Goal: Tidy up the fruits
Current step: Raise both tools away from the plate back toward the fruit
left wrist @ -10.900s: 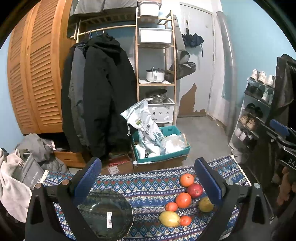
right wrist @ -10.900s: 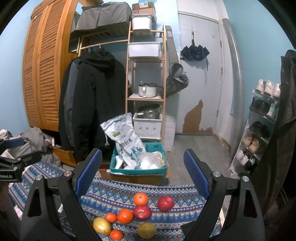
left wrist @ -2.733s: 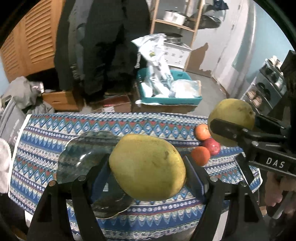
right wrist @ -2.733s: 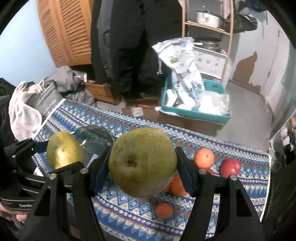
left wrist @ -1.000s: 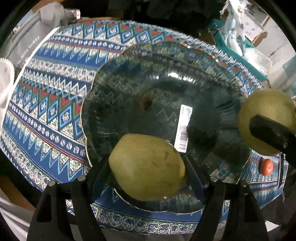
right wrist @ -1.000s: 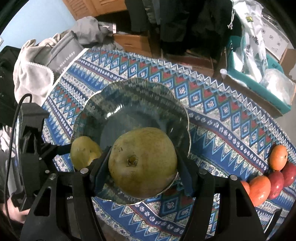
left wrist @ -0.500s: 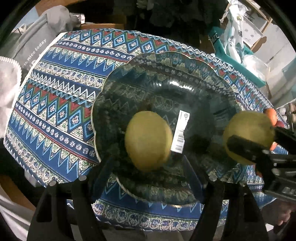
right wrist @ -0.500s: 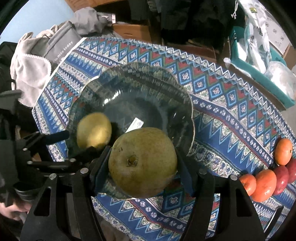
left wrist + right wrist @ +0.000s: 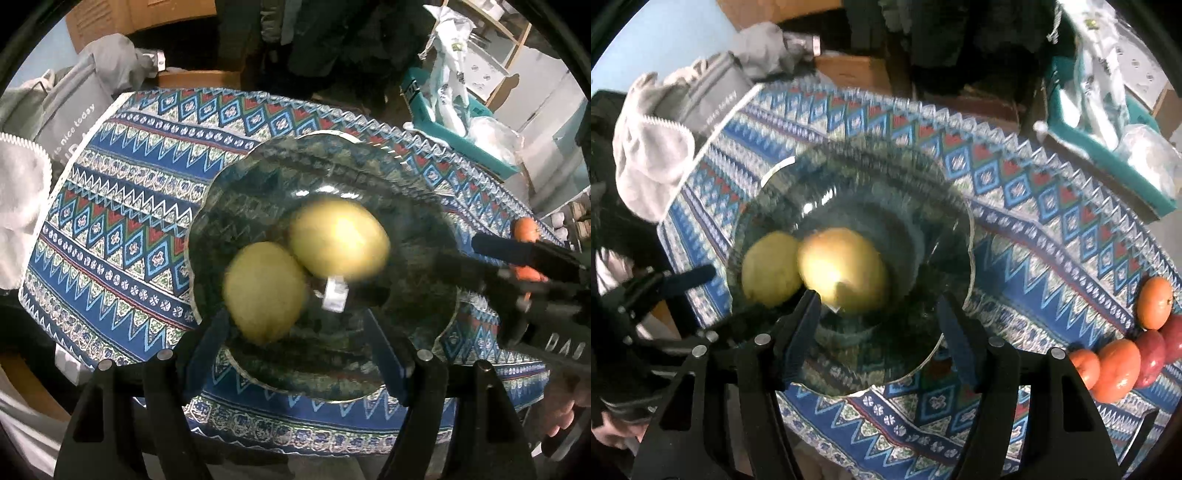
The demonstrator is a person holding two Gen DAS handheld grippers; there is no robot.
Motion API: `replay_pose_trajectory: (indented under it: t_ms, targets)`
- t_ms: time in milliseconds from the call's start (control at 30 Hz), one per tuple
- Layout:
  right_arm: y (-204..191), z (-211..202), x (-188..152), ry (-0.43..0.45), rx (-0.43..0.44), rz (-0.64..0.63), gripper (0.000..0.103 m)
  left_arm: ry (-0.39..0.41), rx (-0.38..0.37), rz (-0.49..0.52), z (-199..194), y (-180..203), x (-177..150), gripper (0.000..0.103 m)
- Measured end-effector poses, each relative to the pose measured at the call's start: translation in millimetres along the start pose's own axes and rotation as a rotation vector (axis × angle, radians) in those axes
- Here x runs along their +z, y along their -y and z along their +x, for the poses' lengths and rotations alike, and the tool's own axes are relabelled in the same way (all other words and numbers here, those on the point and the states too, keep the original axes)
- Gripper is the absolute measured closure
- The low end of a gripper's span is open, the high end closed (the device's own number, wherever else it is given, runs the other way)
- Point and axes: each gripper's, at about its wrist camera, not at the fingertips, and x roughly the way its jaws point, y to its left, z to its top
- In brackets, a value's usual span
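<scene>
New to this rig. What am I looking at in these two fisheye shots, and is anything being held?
There is no robot arm: a person holds a two-finger tool in each hand, each with a fisheye camera looking along its fingers. One picture is from the left tool, the other from the right tool; the black and blue prongs at the bottom are their fingers. Both look down on a patterned tablecloth with a dark glass plate. Two yellow-green fruits lie on the plate, side by side. Both tools are open and hold nothing. Orange and red fruits wait in a row at the cloth's right edge.
</scene>
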Motion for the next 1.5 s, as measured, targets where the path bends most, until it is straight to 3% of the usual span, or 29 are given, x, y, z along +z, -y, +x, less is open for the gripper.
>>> replay_pose_trajectory:
  t_ms: [333,567,800,1000,1200,1500]
  targets:
    - [0.2,-65.4,13.8,0.200,-0.087,0.006,0.035,0.153,-0.013,0.040,-48.5,19.3,9.4,0.026]
    - [3.0,-115.7,15.1,0.337,-0.125,0.037,0.024,0.273,-0.024,0.094,-86.7,41.6,11.4,0.026]
    - [10.6,-161.9,4.0,0.442,-0.174,0.027,0.024,0.354,-0.057,0.156,-118.4,67.2,12.9,0.022]
    - [23.2,-197.8,-9.3,0.504,-0.209,0.040,0.023,0.383,-0.091,0.170,-138.5,85.6,13.8,0.016]
    - [36.3,-232.8,-22.5,0.569,-0.217,0.068,0.022,0.431,-0.101,0.208,-154.5,102.5,13.5,0.016]
    - [45.8,-280.7,-48.6,0.688,-0.296,0.050,0.015,0.470,-0.117,0.277,-172.7,132.5,7.9,0.013]
